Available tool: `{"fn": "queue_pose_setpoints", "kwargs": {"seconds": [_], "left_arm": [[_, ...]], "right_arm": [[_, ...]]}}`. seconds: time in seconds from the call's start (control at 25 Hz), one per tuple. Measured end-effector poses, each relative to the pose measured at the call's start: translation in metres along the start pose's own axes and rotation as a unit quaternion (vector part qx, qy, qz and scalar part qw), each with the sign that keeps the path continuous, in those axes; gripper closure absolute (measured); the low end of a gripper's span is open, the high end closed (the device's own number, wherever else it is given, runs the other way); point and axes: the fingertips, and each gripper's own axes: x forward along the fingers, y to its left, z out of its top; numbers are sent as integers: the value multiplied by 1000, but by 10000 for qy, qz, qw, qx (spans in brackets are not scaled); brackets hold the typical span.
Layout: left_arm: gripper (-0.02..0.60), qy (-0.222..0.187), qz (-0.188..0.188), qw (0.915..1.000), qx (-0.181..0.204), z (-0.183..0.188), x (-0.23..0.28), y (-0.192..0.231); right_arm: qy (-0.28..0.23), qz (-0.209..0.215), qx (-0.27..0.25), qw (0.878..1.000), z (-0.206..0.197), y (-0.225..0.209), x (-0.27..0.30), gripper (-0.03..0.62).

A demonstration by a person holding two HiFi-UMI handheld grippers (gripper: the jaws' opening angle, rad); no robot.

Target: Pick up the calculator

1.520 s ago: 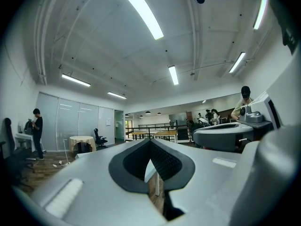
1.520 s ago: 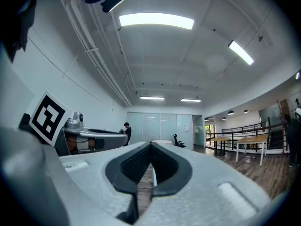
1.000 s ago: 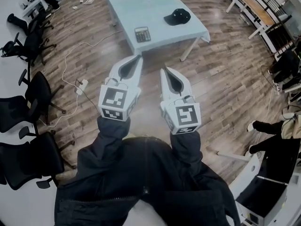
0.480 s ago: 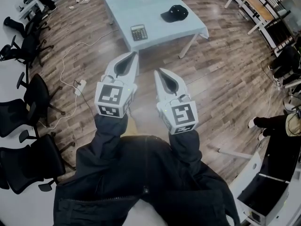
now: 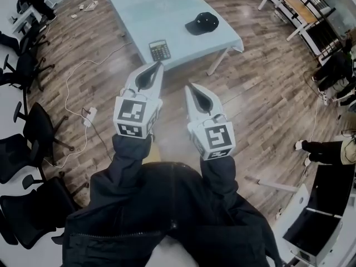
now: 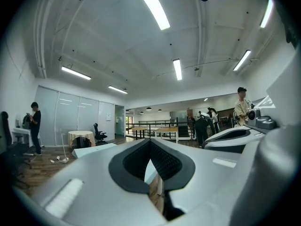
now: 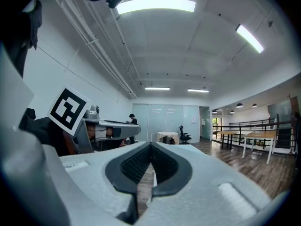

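Calculator (image 5: 159, 50): one, flat near front edge of pale counter (image 5: 167, 10), straight ahead of left tool (image 5: 158, 65) (strip of floor between, no contact). Long axis runs away from person, roughly in line with that tool. Left tool nearer; right tool (image 5: 188, 85) sits off to right. Both tools pinched closed, empty. Count: calculator 1, cap (image 5: 202, 23) 1, counter 1, tools 2.

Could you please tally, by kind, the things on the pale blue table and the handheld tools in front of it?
Calculator: 1
Cap: 1
Tools, left tool and right tool: 2
Total: 4
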Motion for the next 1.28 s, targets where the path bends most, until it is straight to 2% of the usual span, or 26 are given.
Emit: {"fn": "queue_pose_setpoints", "kwargs": {"seconds": [0.56, 0.96, 1.28], "left_arm": [[583, 373, -215, 9988, -212, -19, 105, 99], [583, 393, -331, 9984, -253, -16, 169, 187], [583, 486, -306, 9982, -196, -17, 193, 237]], "right_arm": [[369, -280, 63, 9989, -7, -47, 135, 594], [397, -379, 4, 9985, 4, -63, 243, 594], [378, -330, 99, 9987, 7, -64, 301, 594]]}}
